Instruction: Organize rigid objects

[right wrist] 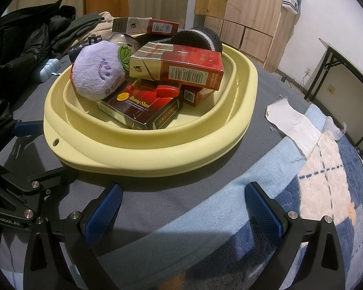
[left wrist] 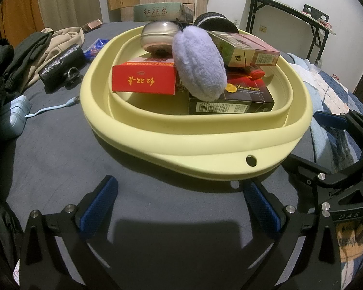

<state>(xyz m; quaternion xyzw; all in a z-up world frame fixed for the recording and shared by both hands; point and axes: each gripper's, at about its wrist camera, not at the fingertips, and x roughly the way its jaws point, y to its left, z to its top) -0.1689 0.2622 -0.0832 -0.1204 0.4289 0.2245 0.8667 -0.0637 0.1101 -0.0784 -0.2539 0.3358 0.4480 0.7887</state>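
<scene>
A pale yellow basin (left wrist: 186, 142) (right wrist: 157, 152) sits on the grey bed cover. Inside are a red carton (left wrist: 144, 78), a dark Huang Shan carton (left wrist: 239, 96) (right wrist: 142, 107), a red-and-gold carton (left wrist: 244, 48) (right wrist: 179, 66) on top, a purple plush toy (left wrist: 199, 62) (right wrist: 98, 72), a red lighter (left wrist: 255, 72) (right wrist: 167, 90), a round metal tin (left wrist: 157, 35) and a black slipper (left wrist: 216, 21) (right wrist: 198, 39). My left gripper (left wrist: 179, 205) is open just in front of the basin, empty. My right gripper (right wrist: 184, 207) is open too, near the basin's right front, empty.
Clothes (left wrist: 36, 48) and a black pouch (left wrist: 60, 66) lie at the left, with a light blue charger and cable (left wrist: 17, 116). A green box (left wrist: 159, 10) stands behind the basin. A white cloth (right wrist: 295, 123) lies on a blue checked blanket (right wrist: 326, 181). A folding table (left wrist: 290, 14) stands by the wall.
</scene>
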